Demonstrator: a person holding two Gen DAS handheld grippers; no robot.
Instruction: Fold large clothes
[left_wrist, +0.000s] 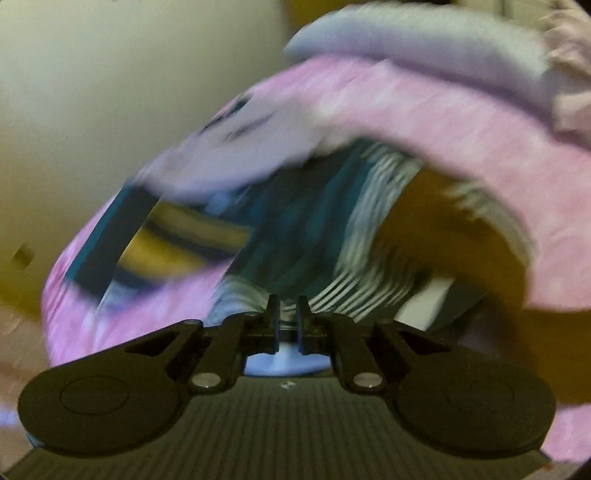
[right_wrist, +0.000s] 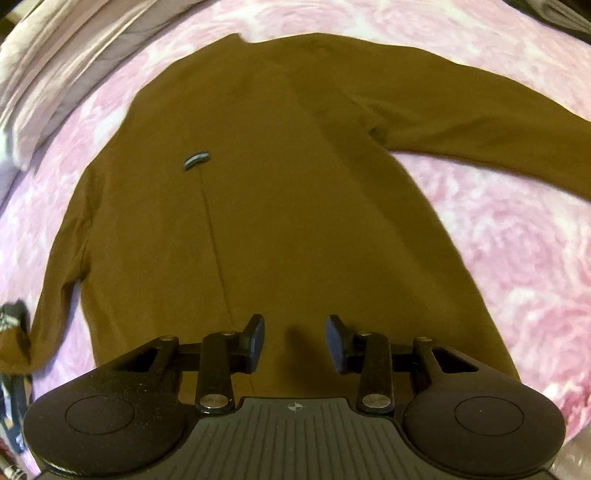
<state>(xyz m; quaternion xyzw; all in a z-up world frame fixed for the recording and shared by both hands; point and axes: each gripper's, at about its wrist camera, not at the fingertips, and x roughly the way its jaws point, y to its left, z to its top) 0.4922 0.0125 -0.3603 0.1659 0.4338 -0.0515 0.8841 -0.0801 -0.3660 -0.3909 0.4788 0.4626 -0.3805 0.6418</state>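
Note:
A large brown sweater (right_wrist: 295, 184) lies spread flat on a pink rose-patterned bedspread (right_wrist: 517, 240), hem nearest me, one sleeve stretched to the right, the other running down to the lower left. A small grey tag (right_wrist: 196, 159) sits on its chest. My right gripper (right_wrist: 295, 343) hovers open just over the hem, nothing between its fingers. The left wrist view is badly blurred. There my left gripper (left_wrist: 288, 317) has its fingers drawn nearly together, with no cloth showing between them. A part of the brown sweater (left_wrist: 454, 240) lies to its right.
A blurred heap of teal, yellow and striped clothes (left_wrist: 314, 221) lies ahead of the left gripper on the pink bedspread (left_wrist: 406, 110). Pale folded bedding (right_wrist: 55, 55) lines the far left of the bed. A dark object (right_wrist: 13, 317) sits by the left cuff.

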